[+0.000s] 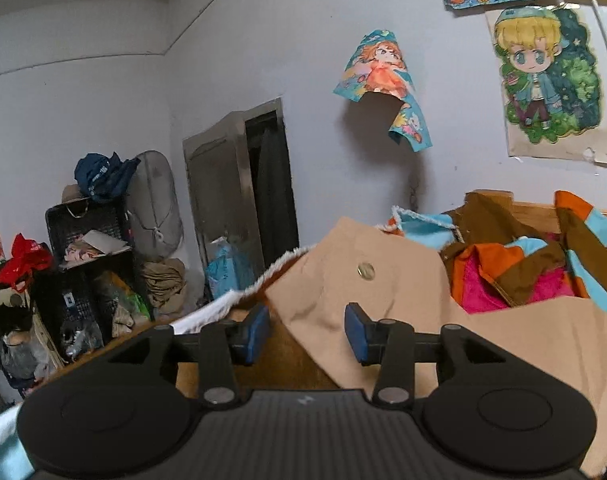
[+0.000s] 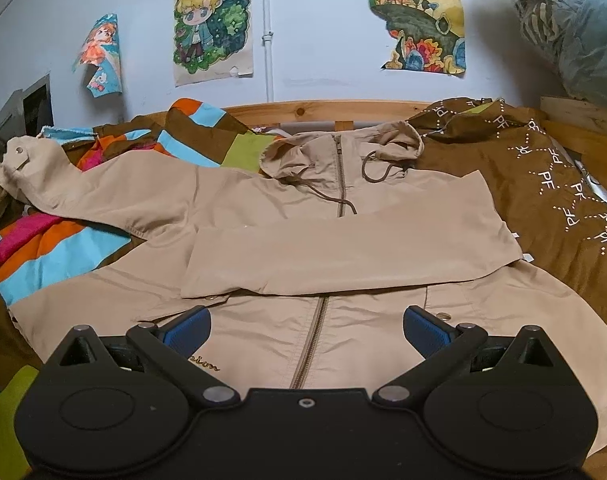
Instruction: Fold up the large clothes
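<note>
Cluttered crates [image 1: 91,240] and a grey cabinet [image 1: 239,196] backed the left wrist view; the left gripper [image 1: 307,334] gaped, empty, over a beige jacket sleeve [image 1: 367,276]. Right view: the right gripper [image 2: 307,330] hung released above the beige hooded jacket [image 2: 343,248] spread on a patchwork blanket [image 2: 55,248].

Hidden and cut-off parts

The beige jacket [image 2: 343,248] has its hem hidden behind the right gripper [image 2: 307,330]; its chest lettering [image 2: 204,365] is partly covered.

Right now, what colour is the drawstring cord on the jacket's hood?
Brown, darker than the beige hooded zip jacket; the drawstring cord shows best in the right wrist view.
</note>
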Action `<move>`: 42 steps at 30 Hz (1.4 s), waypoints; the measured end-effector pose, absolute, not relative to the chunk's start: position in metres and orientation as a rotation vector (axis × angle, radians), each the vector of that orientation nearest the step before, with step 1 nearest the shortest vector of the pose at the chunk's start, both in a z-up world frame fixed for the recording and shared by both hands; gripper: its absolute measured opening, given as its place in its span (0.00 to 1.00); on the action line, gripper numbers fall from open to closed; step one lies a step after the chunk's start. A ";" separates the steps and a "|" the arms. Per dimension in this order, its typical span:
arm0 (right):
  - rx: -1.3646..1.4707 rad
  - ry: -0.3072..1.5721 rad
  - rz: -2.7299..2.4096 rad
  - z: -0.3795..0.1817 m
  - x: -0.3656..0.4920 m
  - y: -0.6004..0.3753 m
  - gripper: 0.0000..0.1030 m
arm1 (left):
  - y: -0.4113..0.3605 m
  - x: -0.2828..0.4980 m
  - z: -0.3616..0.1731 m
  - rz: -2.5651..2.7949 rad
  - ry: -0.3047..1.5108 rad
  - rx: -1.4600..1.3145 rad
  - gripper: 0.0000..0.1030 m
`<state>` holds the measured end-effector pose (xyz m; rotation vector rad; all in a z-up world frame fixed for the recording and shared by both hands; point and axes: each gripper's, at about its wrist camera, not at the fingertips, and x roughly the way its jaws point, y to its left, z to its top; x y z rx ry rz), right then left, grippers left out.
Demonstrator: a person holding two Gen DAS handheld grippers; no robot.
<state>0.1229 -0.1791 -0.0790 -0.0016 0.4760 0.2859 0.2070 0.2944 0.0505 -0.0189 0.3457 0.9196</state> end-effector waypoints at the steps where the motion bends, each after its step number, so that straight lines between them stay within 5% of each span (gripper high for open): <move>1: -0.005 0.476 0.288 -0.079 0.123 -0.179 0.99 | 0.298 0.211 0.052 0.927 0.356 -0.028 0.44; 4: -0.006 0.477 0.292 -0.079 0.124 -0.177 0.99 | 0.309 0.218 0.053 0.972 0.381 -0.071 0.18; 5: 0.002 0.477 0.293 -0.078 0.125 -0.178 0.99 | 0.311 0.217 0.055 0.962 0.369 -0.091 0.03; 21: 0.410 0.445 0.384 0.009 0.226 -0.222 0.98 | 0.106 0.212 0.089 0.200 0.167 0.102 0.00; 28: 0.807 0.663 0.409 -0.054 0.249 -0.268 0.98 | 0.017 0.226 0.021 -0.041 0.371 0.059 0.00; 35: 0.932 0.847 0.393 -0.122 0.267 -0.256 0.98 | -0.014 0.217 -0.051 -0.240 0.528 0.144 0.01; 42: 0.976 0.919 0.351 -0.134 0.312 -0.237 0.97 | -0.015 0.219 -0.066 -0.335 0.580 0.133 0.02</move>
